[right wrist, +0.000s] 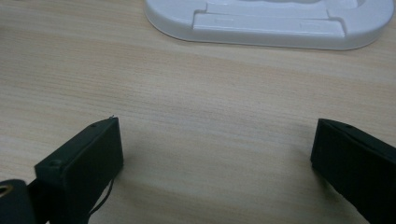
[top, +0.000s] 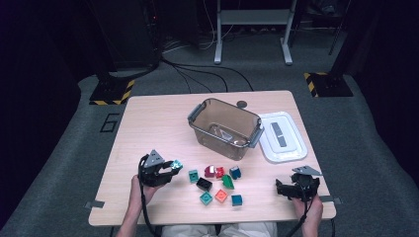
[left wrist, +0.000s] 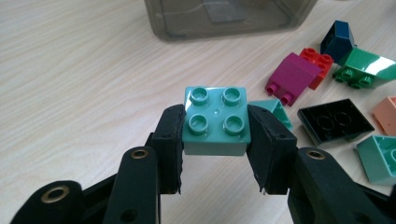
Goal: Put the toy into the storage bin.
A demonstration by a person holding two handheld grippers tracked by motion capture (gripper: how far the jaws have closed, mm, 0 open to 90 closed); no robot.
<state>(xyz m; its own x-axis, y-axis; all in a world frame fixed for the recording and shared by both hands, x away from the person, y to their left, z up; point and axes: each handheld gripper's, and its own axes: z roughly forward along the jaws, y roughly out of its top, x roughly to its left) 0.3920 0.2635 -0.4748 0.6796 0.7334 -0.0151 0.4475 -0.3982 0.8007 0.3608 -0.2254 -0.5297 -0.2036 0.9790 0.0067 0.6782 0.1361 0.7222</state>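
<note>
**One teal brick in hand, bin beyond it**

One teal brick (left wrist: 215, 120) sits clamped between the pads of the left gripper (top: 167, 170), studs up, held clear of the table (top: 148, 123). All places below are taken from the clear bin (top: 225, 127). The held brick lies on the near-left side of the bin, well apart from its rim; in the left gripper view the bin wall (left wrist: 224, 18) stands straight ahead of the jaws, so the coming carry appears to run forward and up over that near wall. The brick is square, with no long axis to align. The left hand is the nearer to the bin. The right gripper (top: 296, 189) rests near-right of the bin, jaws spread wide and empty over bare wood, with the white lid (right wrist: 271, 21) ahead of it. The loose bricks (top: 217, 182) lie just in front of the bin. The surface is pale wood; grey carpet and stands lie behind it.
</note>
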